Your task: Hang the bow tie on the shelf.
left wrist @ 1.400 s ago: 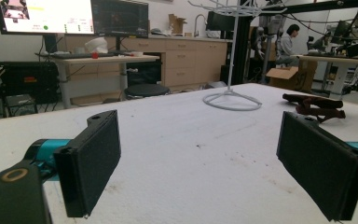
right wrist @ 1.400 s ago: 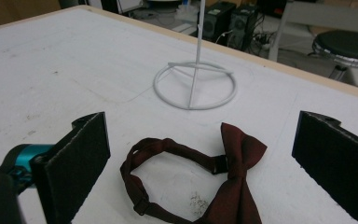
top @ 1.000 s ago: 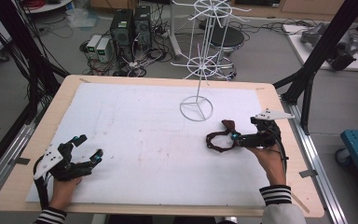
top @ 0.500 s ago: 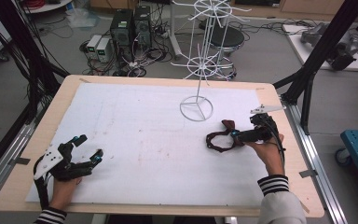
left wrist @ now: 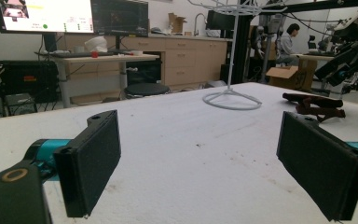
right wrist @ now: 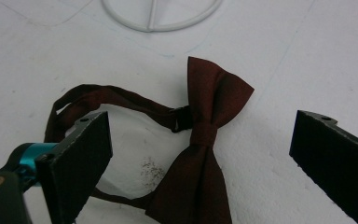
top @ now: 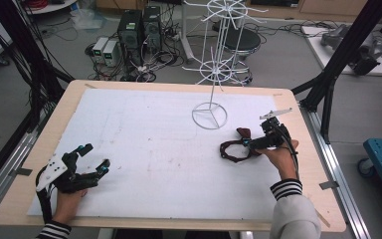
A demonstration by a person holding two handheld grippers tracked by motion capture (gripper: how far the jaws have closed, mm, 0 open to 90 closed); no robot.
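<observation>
A dark red bow tie (right wrist: 200,154) lies flat on the white desk (top: 144,134), near the round foot of a white wire stand (top: 209,115). The right gripper (top: 251,143) hangs over it, wide open and holding nothing. The left gripper (top: 93,158) rests far off at the near left corner, wide open too.

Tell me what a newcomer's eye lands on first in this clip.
A dark red bow tie with its strap looped lies on the white table cover, between the right gripper's open jaws. Behind it stands a white wire rack; the left gripper rests open at the near left.
</observation>
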